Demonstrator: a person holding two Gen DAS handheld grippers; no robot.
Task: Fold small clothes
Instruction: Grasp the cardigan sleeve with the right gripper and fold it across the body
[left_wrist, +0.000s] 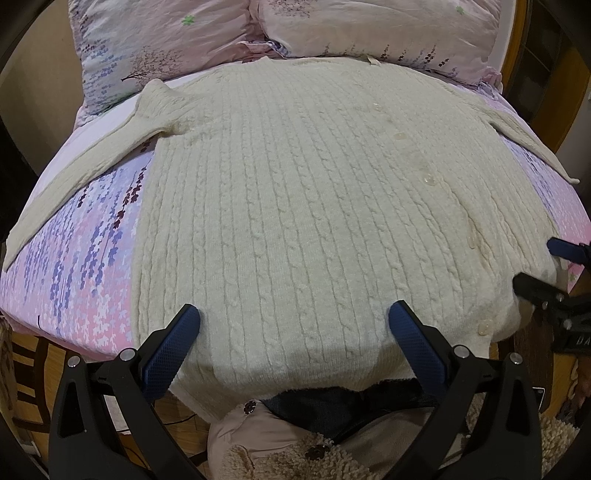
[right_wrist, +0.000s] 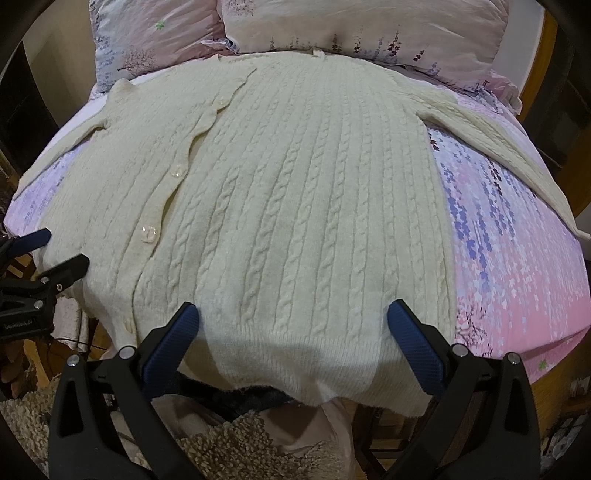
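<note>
While the cardigan (left_wrist: 288, 206) lies flat, buttoned, sleeves spread on the bed (right_wrist: 517, 280) | left gripper (left_wrist: 293, 325) and right gripper (right_wrist: 293, 325) jaws wide open, empty, over hem | hem corners should be pinched evenly before folding.

The left gripper (left_wrist: 293, 314) has its jaws spread wide, blue pads (left_wrist: 171, 350) facing each other. The right gripper (right_wrist: 293, 314) is likewise wide apart. They sit side by side, level, pointing the same way.
</note>
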